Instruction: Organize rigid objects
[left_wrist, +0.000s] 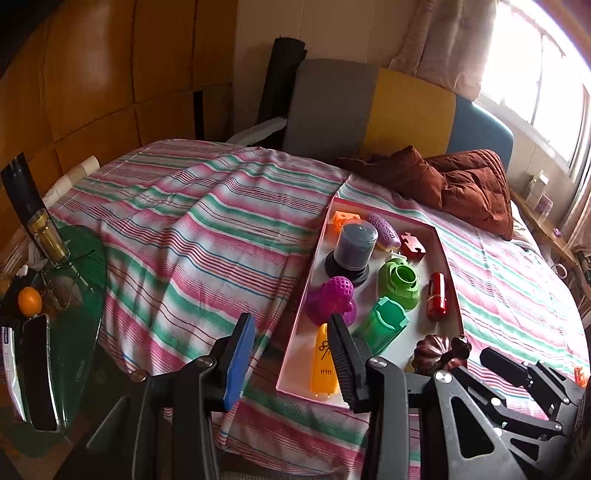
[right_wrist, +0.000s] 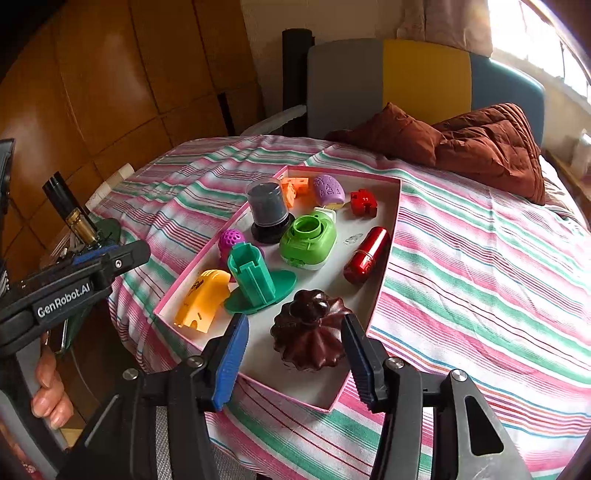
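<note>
**Right wrist view: dark fluted piece sits in the gap of parted jaws**

Right wrist camera, read from left to right: the left gripper (right_wrist: 122, 258) reaches in from the edge, gripped by a person's hand (right_wrist: 50, 391) below it. Next comes the pink-rimmed tray (right_wrist: 388, 266) on the striped bedspread (right_wrist: 480, 295), holding a yellow piece (right_wrist: 203, 299), a teal holder (right_wrist: 251, 277), a green round case (right_wrist: 308, 240) and a red cylinder (right_wrist: 365, 254). At the tray's near end sits the dark brown fluted piece (right_wrist: 308, 332), resting on the tray floor.

The right gripper (right_wrist: 295, 354) stands parted, its blue-padded fingers (right_wrist: 231, 365) on either side of the fluted piece with a clear gap at both flanks; nothing is clamped. The piece lies between the fingertips, just ahead of them.

From the left wrist camera, the left gripper's jaws hang apart and empty over the tray's near left rim, the yellow piece just beyond them, the fluted piece further right.
</note>
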